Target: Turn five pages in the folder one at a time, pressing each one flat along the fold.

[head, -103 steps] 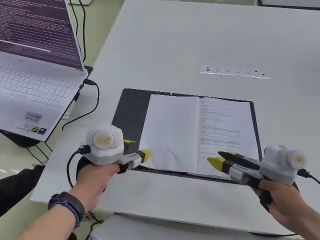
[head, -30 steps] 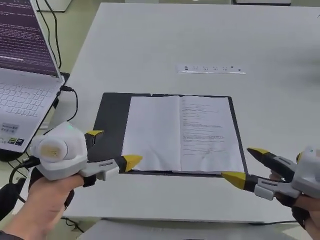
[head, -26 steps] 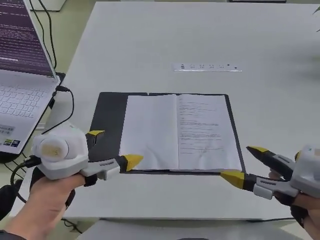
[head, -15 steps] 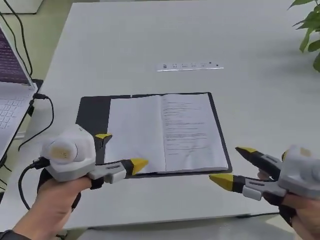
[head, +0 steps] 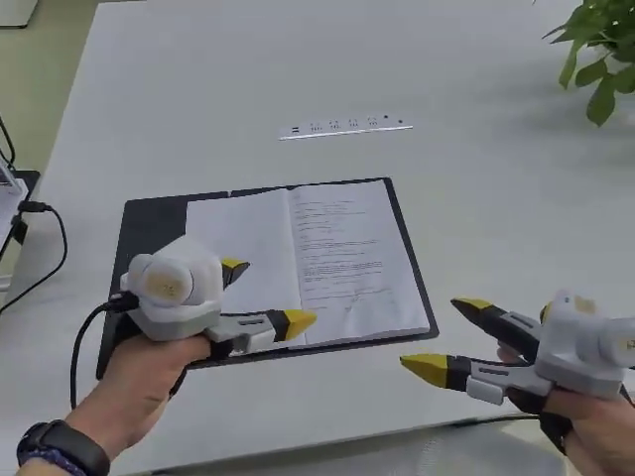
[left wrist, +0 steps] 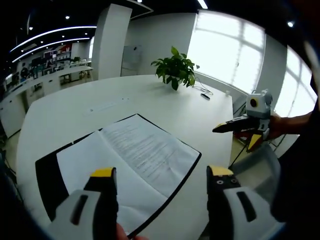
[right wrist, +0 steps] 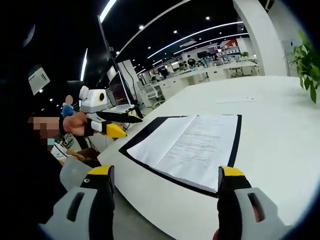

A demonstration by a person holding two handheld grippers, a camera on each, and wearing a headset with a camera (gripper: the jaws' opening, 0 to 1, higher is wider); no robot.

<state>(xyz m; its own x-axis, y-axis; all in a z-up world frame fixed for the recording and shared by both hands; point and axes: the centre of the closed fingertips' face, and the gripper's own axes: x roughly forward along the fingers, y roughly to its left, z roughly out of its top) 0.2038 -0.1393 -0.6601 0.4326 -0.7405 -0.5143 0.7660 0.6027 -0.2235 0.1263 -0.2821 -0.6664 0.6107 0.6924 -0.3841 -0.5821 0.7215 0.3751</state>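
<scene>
A white table [head: 248, 59] takes up nearly the whole head view. At its centre the black folder [head: 149, 220] lies open and flat, its spine running from the upper middle toward the lower middle of the frame. A band of bare black cover shows at its left side. The left page [head: 248, 233] is blank white. The right page [head: 347, 258] carries lines of small print (too fine to read) and lies level, with the folder's dark edge showing just beyond it.

Leaves of a green plant [head: 595, 50] reach in at the upper right corner.

The left gripper [head: 270, 295] sits in a hand at the lower left. Its yellow-tipped jaws are spread wide with nothing between them, and in the head view they overlap the lower part of the left page. In the right gripper view this gripper hangs in the air off the folder's near corner, clear of the paper.

The right gripper [head: 441, 334] is at the lower right, over bare table just beside the folder's lower right corner and apart from it. Its jaws are also spread wide and grip nothing.

A slim white power strip [head: 345, 127] lies above the folder, well apart from it. A black cable [head: 40, 260] curls at the left edge. A dark wristband [head: 64, 446] circles the left wrist at the bottom left.
</scene>
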